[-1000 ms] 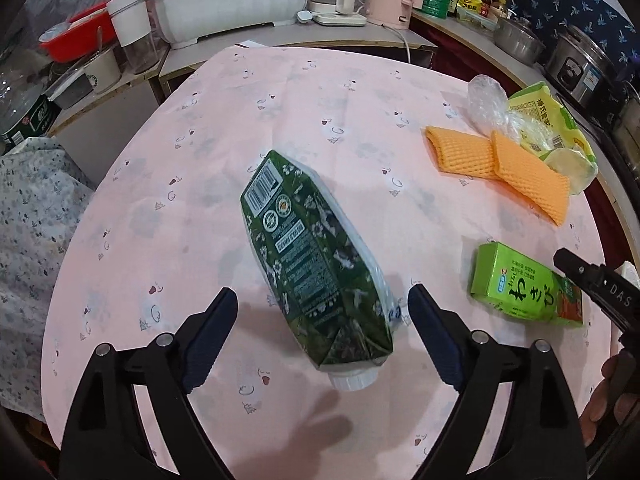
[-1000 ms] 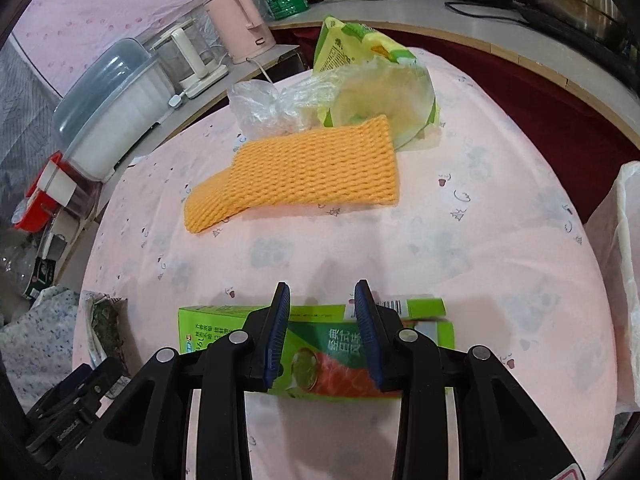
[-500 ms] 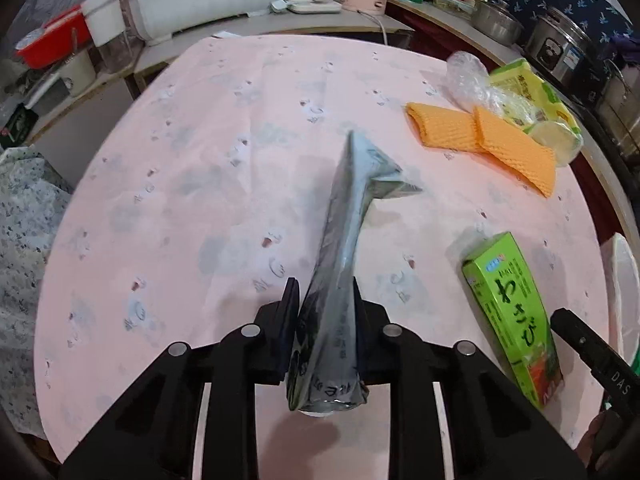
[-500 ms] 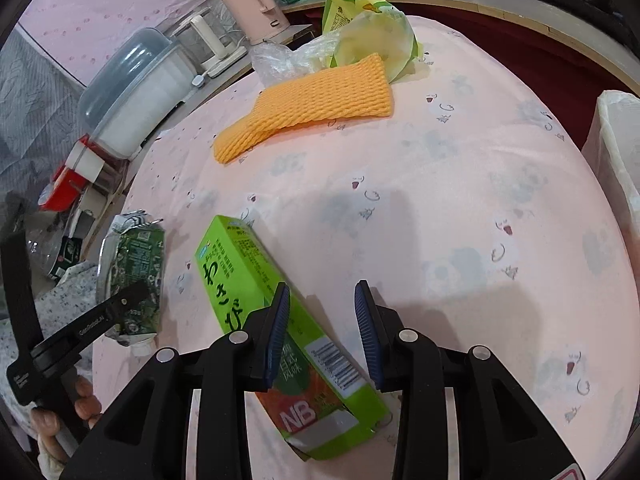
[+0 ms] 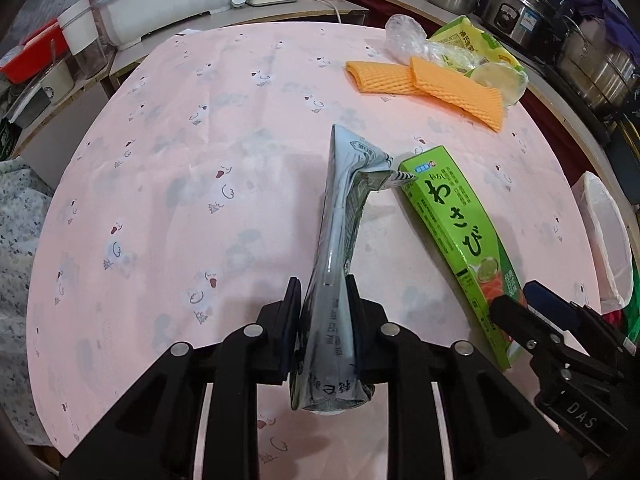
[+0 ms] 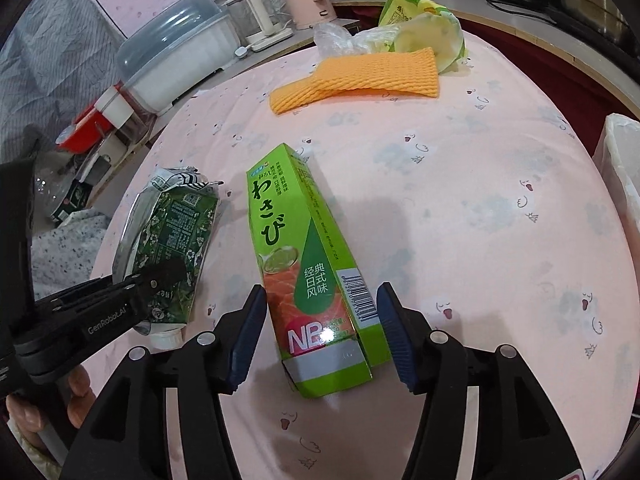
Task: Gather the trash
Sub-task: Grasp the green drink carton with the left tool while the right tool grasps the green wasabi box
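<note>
My left gripper [image 5: 323, 316] is shut on a flattened dark green carton [image 5: 340, 240], held edge-up over the pink table; the carton also shows in the right wrist view [image 6: 168, 236]. A light green wasabi box [image 6: 308, 276] lies flat on the table. My right gripper [image 6: 320, 332] is open, its blue pads on either side of the box's near end, not touching it. The box also shows in the left wrist view [image 5: 460, 236], with the right gripper [image 5: 536, 312] at its near end.
Two orange foam nets [image 5: 424, 84], a clear plastic bag [image 5: 402, 36] and a yellow-green snack bag [image 5: 476, 48] lie at the table's far right. A white-lined bin [image 5: 608, 236] stands off the right edge. Appliances and pots line the counters behind.
My left gripper closed on the green carton and lifted it edge-up. My right gripper opened from nearly shut and now straddles the wasabi box's near end.
</note>
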